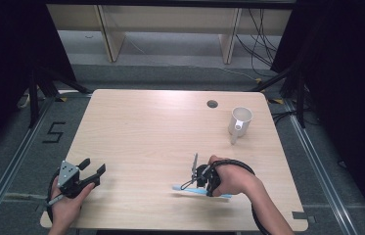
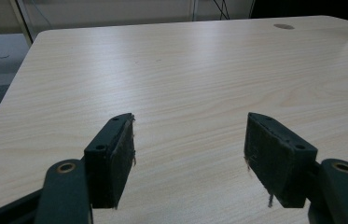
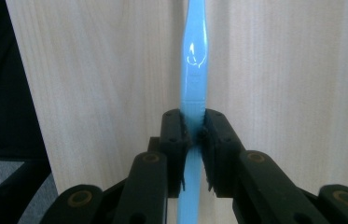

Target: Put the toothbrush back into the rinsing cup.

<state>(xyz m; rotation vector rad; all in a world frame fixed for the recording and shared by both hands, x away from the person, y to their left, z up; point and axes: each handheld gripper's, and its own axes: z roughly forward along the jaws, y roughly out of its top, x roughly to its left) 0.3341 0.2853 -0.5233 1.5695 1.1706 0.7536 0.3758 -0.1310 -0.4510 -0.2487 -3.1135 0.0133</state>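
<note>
Blue toothbrush being pinched, near right of the table.

The right gripper is clamping the blue toothbrush low over the table; the white mug is standing far right, the left gripper idling spread; any placing seems undone.

A pale, wood-grain counter with rounded corners and a round cable hole near its far edge stood on a grey carpeted floor. Beyond it were the light wooden legs of a bench, with black cables trailing down at the right. Black curtains closed both sides, and a black numeral "5" marked the floor at the left.
</note>
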